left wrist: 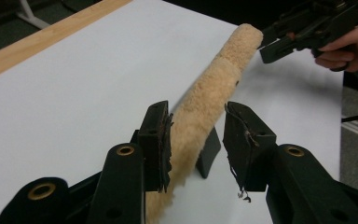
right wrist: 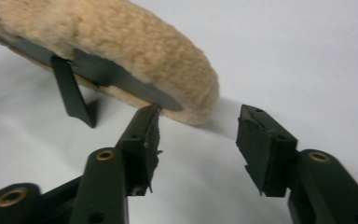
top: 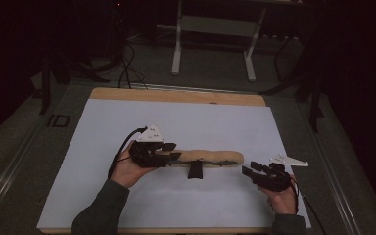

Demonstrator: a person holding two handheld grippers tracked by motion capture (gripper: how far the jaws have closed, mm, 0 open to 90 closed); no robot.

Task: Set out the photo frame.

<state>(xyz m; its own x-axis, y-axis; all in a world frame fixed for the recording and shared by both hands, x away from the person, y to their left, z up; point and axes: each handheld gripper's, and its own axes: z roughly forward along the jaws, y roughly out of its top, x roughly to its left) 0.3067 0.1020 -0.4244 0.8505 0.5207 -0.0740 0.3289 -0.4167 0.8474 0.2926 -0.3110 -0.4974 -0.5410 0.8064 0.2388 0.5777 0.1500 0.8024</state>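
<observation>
A long tan fleece pad point(top: 210, 156) lies across the white sheet point(top: 176, 122), with a dark plate along its underside and a black bracket point(top: 195, 170) sticking out toward me. My left gripper point(top: 174, 151) is at the pad's left end. In the left gripper view its jaws stand on either side of the fleece point(left wrist: 214, 84): the left pad brushes it and the right pad stands just off it. My right gripper point(top: 252, 169) is open just short of the pad's right end point(right wrist: 121, 42), its left fingertip point(right wrist: 144, 126) by the plate's tip.
The sheet covers a wooden table whose bare edge point(top: 176, 95) shows at the back. Beyond it, on the dark floor, stand a white metal frame point(top: 215, 29) and black cables point(top: 127, 68). Cables trail from both grippers toward me.
</observation>
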